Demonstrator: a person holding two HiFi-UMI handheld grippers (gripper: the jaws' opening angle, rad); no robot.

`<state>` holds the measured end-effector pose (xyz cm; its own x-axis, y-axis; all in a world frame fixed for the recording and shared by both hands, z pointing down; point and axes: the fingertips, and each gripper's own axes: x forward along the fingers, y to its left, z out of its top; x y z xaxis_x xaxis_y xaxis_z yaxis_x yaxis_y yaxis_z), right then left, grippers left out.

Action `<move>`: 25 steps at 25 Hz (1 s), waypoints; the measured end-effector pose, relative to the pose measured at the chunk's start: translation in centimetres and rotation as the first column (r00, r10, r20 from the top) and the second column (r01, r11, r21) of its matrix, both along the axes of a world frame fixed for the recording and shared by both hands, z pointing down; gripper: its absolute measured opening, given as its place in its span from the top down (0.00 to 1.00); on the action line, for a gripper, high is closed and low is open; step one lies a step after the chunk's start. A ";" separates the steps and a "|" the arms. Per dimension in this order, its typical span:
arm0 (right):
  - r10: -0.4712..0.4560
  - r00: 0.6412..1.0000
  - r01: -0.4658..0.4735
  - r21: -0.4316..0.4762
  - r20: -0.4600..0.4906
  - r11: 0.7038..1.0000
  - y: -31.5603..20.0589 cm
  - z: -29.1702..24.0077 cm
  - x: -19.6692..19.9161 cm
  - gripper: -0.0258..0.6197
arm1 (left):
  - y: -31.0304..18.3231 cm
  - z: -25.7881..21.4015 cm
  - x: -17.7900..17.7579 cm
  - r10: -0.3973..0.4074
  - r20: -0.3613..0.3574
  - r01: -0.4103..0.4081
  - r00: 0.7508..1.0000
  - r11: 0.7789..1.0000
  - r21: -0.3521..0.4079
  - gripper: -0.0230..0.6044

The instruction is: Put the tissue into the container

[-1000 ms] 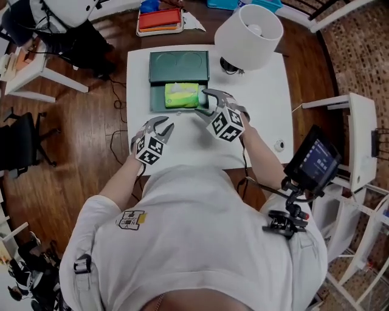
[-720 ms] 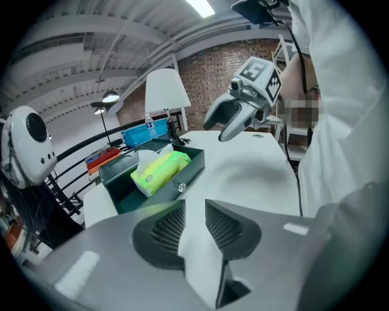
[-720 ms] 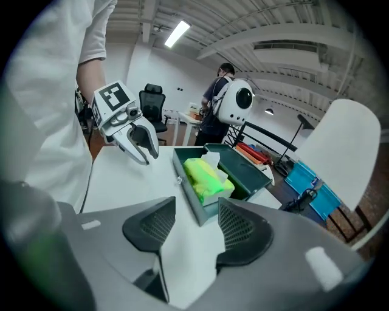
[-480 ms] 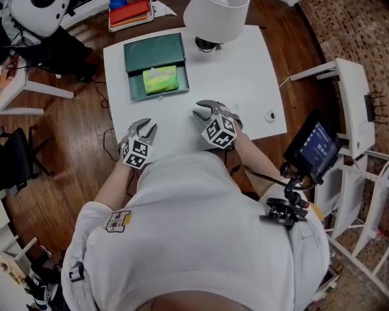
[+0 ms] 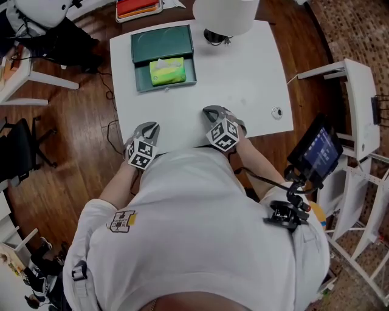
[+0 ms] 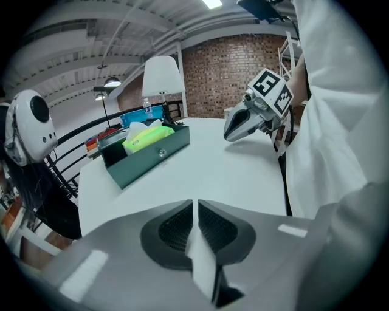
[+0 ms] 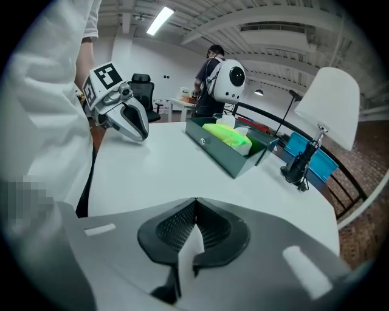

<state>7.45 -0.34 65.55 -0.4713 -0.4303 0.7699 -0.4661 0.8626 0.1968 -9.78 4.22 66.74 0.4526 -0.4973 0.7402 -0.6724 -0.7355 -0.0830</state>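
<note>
A green tissue pack (image 5: pixel 168 70) lies inside the dark green container (image 5: pixel 191 74) at the far side of the white table (image 5: pixel 243 79). Both grippers sit at the near table edge, well away from it. My left gripper (image 5: pixel 153 126) is closing, its jaws almost together with nothing between them. My right gripper (image 5: pixel 208 110) is shut and empty. In the left gripper view, the tissue pack (image 6: pixel 146 136) shows above the container wall (image 6: pixel 152 155), with the right gripper (image 6: pixel 231 132) to its right. In the right gripper view, the left gripper (image 7: pixel 141 133) stands left of the container (image 7: pixel 225 159).
A white lamp (image 5: pixel 225 12) stands behind the container at the table's far edge. A small round object (image 5: pixel 277 112) lies near the right edge. A red tray (image 5: pixel 140 6) sits beyond the table. A screen on a stand (image 5: pixel 316 155) and a white rack (image 5: pixel 358 103) are at the right.
Both grippers have drawn back from the container to the near table edge. The right jaws have shut and the left jaws have narrowed. The tissue pack stays in the container.
</note>
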 end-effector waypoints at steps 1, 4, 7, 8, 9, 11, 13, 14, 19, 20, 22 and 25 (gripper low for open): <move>0.001 1.000 -0.001 -0.003 -0.001 1.000 0.1 0.0 -0.1 0.96 | 0.0 -0.1 -0.1 0.000 0.002 0.000 1.000 1.000 -0.002 0.95; 0.004 1.000 -0.005 -0.004 -0.009 1.000 0.0 -0.1 -0.2 0.96 | -0.3 -0.2 0.1 0.007 0.004 -0.007 1.000 1.000 -0.004 0.96; 0.009 1.000 -0.008 0.006 -0.011 1.000 0.9 0.1 0.2 0.96 | 0.5 -0.1 0.7 0.012 0.007 -0.012 1.000 1.000 0.007 0.96; 0.010 1.000 -0.010 0.008 -0.012 1.000 1.1 0.1 0.3 0.96 | 0.8 0.0 0.8 0.014 0.009 -0.014 1.000 1.000 0.010 0.96; 0.011 1.000 -0.011 0.009 -0.013 1.000 1.3 0.2 0.3 0.96 | 0.9 0.0 0.7 0.015 0.010 -0.015 1.000 1.000 0.012 0.96; 0.010 1.000 -0.009 0.010 -0.017 1.000 1.4 0.3 0.2 0.96 | 0.9 0.0 0.5 0.014 0.011 -0.015 1.000 1.000 0.014 0.96; 0.006 1.000 -0.006 0.012 -0.023 1.000 1.2 0.3 0.3 0.96 | 0.6 0.0 0.4 0.008 0.013 -0.009 1.000 1.000 0.014 0.96; 0.004 1.000 -0.004 0.014 -0.025 1.000 1.0 0.3 0.4 0.96 | 0.4 0.0 0.4 0.006 0.013 -0.006 1.000 1.000 0.013 0.96; -0.010 0.999 0.010 0.016 -0.030 1.000 0.8 0.3 0.4 0.96 | 0.0 -0.1 0.3 0.006 0.018 -0.006 1.000 1.000 0.014 0.96; -0.012 0.999 0.013 0.018 -0.031 1.000 0.8 0.3 0.4 0.96 | 0.0 -0.1 0.3 0.008 0.019 -0.008 1.000 1.000 0.016 0.96; -0.015 0.999 0.015 0.023 -0.032 1.000 0.8 0.3 0.5 0.96 | 0.0 -0.1 0.3 0.010 0.019 -0.010 1.000 1.000 0.018 0.96; -0.017 0.999 0.018 0.028 -0.034 0.999 0.8 0.4 0.5 0.96 | 0.0 0.0 0.4 0.011 0.019 -0.011 1.000 1.000 0.019 0.96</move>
